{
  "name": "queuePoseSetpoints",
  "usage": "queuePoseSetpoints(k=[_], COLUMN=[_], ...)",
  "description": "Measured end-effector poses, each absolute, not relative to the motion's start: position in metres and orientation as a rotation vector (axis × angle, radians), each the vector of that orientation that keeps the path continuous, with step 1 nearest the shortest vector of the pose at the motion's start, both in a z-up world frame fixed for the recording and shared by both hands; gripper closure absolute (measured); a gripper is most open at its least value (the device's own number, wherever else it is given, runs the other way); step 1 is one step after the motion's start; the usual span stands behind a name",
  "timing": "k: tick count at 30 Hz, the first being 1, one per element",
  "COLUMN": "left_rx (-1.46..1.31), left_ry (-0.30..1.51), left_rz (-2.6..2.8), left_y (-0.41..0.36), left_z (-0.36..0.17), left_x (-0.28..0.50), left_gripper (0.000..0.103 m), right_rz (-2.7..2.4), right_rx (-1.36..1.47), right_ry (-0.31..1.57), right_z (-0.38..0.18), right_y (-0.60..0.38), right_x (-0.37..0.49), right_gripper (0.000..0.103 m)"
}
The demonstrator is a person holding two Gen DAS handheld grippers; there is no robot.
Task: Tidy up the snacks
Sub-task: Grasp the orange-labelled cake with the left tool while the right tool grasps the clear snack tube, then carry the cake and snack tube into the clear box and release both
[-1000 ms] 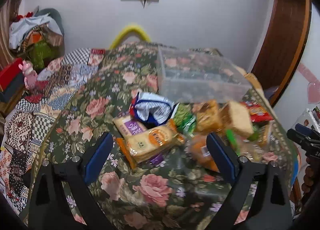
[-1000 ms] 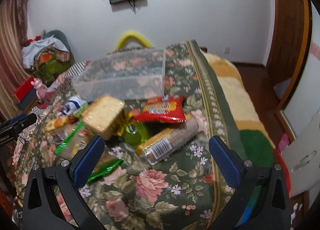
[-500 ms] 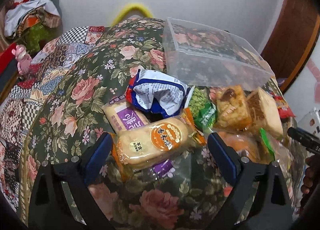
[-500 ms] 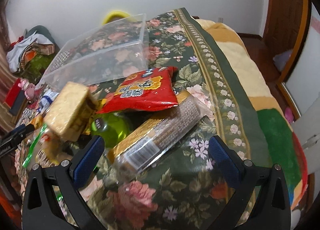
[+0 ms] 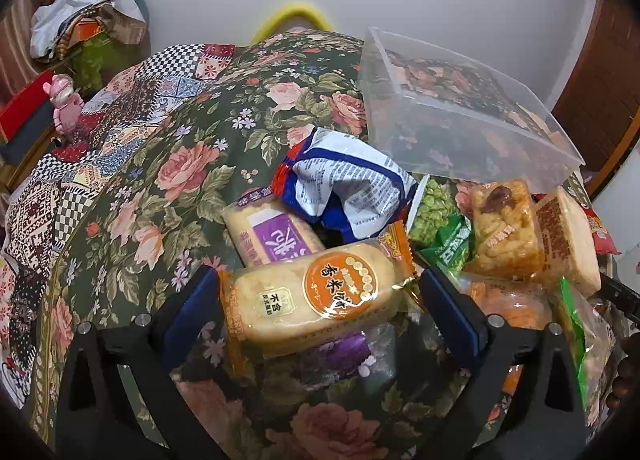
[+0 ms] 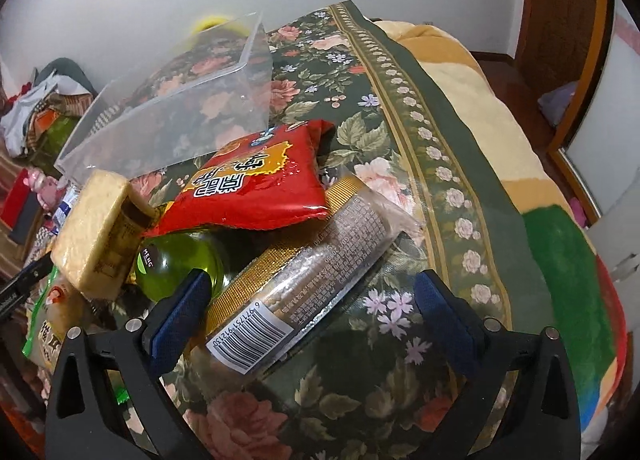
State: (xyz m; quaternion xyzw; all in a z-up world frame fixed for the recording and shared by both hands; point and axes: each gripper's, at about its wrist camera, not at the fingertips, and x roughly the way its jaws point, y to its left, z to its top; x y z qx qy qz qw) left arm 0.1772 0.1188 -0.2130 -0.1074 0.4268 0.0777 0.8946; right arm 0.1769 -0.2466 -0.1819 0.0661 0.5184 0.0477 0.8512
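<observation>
While the clear plastic bin (image 5: pixel 472 116) sits toward the upper right on the flowered bedspread (image 5: pixel 192 164), the snack pile lies below it. Left tongs (image 5: pixel 320 308), tilted downward, stand wide, having just opened further, the orange rice-cracker pack (image 5: pixel 316 300) between them, unpressed. Right tongs (image 6: pixel 308 304), also wide, just narrowed slightly around the gold-ended biscuit sleeve (image 6: pixel 296 284); its left pad sits against the green bottle (image 6: pixel 180 264).
</observation>
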Motion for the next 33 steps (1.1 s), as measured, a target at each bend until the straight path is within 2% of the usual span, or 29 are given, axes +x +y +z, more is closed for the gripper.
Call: queuePoseSetpoints(k=[7,9,13,18,22,24,28,33], left_rx=[-0.244,-0.275,-0.372,-0.344,-0.304,-0.273,-0.223,-0.177], left_ry=[0.893,0.903,0.937,0.923,0.899,0.876,0.836,0.787], left_rz=[0.147,0.157,0.147,0.146,0.148,0.154,0.149,0.137], left_y=[0.121,0.125,0.135,0.13,0.125,0.121,0.113,0.103], left_z=[-0.217,-0.222,-0.235,-0.228,-0.219,-0.21,-0.191,-0.168], left_x=[0.179,0.182,0.183,0.175,0.165,0.16,0.148,0.135], left_gripper=[0.001,0.001,0.014,0.022,0.025,0.025,0.025,0.025], right_rz=[0.121,0.122,0.116,0.115,0.134,0.147,0.173,0.16], right_rx=[0.174,0.196,0.179,0.168,0.144,0.151,0.18,0.186], right_ry=[1.103,1.113,1.116,1.114,1.105,1.105,1.116,1.106], right_z=[-0.176,-0.177,-0.182,-0.188,-0.19,-0.189,-0.186,-0.178], right_y=[-0.262,-0.263,-0.257,-0.249,-0.244,-0.244,-0.249,-0.258], right_x=[0.171,0.174,0.181,0.189,0.187,0.184,0.177,0.162], right_gripper=[0.016,0.015,0.016,0.021,0.037,0.041,0.062,0.069])
